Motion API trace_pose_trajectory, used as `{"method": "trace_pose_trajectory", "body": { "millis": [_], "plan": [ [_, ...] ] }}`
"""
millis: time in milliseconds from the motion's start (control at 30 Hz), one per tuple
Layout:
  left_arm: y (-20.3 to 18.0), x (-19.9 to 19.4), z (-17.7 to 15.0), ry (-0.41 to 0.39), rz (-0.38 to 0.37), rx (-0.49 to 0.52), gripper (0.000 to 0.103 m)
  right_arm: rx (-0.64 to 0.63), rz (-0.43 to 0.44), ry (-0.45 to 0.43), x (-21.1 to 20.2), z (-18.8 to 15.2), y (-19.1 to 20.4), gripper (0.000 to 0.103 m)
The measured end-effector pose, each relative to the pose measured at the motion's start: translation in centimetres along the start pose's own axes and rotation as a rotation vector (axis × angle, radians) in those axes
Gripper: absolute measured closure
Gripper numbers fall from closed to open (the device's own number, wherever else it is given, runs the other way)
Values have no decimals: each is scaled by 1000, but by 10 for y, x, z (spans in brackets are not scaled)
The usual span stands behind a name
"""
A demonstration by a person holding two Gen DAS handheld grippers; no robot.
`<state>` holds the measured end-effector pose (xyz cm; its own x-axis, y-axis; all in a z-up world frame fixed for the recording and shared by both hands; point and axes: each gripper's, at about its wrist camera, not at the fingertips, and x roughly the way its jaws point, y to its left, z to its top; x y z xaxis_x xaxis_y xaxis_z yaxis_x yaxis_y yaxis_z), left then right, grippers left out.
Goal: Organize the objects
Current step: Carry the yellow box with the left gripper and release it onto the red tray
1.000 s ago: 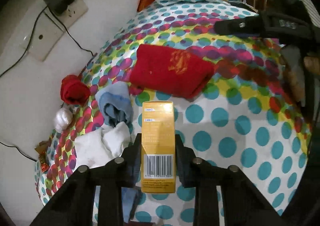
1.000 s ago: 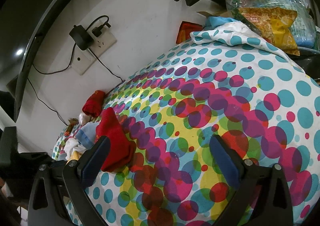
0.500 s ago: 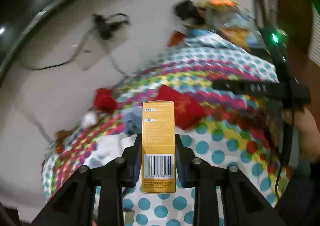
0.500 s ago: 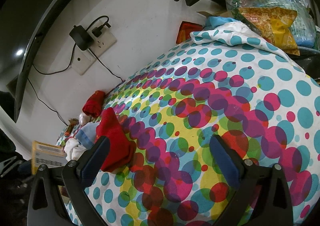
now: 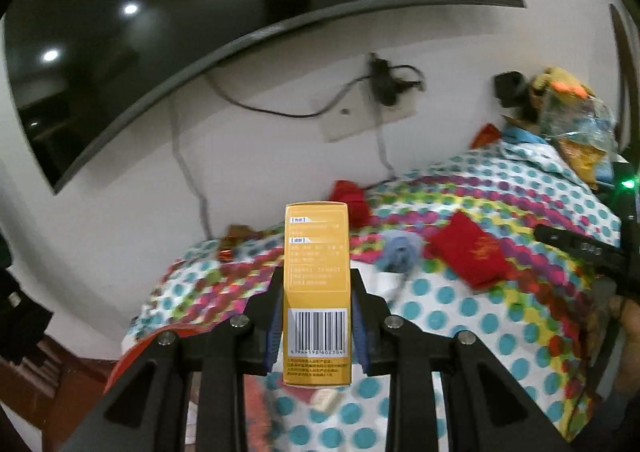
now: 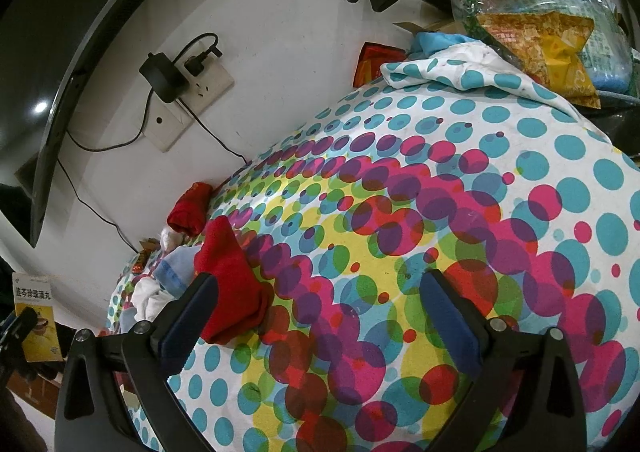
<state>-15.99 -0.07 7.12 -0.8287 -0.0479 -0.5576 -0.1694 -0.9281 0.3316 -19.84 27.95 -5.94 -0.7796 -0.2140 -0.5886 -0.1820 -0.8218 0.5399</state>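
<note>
A: What is different from a second ago?

B: The left gripper, clamped on the yellow box, is lifted and rolled. Its view, earlier looking down on the dotted cloth, now takes in the wall and a dark screen.

A: And from the right wrist?

B: The yellow box now appears at the far left edge, where a dark shape was before.

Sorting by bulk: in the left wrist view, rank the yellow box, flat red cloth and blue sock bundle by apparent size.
1. yellow box, though nearness to the camera inflates it.
2. flat red cloth.
3. blue sock bundle.
True order of the first two is unsure.
</note>
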Motion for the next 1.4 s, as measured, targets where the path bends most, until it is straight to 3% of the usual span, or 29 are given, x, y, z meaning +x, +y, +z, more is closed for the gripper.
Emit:
{"method": "trace_pose_trajectory", "body": {
  "millis": [300, 567, 967, 1133, 1400],
  "plan": [
    [63, 0, -27, 32, 101, -76, 74, 0, 0, 1, 0, 0, -1, 3],
    [127, -6, -64, 70, 130, -207, 74, 0, 4, 1, 0, -1, -1, 2],
    [278, -48, -176, 173, 230, -522, 74, 1, 3, 1, 1, -2, -1, 2],
    [287, -46, -212, 215, 222, -582, 74, 2, 4, 0, 1, -2, -1, 1],
    [285, -9, -235, 287, 259, -655, 74, -1, 2, 2, 1, -1, -1, 1]
  ]
}}
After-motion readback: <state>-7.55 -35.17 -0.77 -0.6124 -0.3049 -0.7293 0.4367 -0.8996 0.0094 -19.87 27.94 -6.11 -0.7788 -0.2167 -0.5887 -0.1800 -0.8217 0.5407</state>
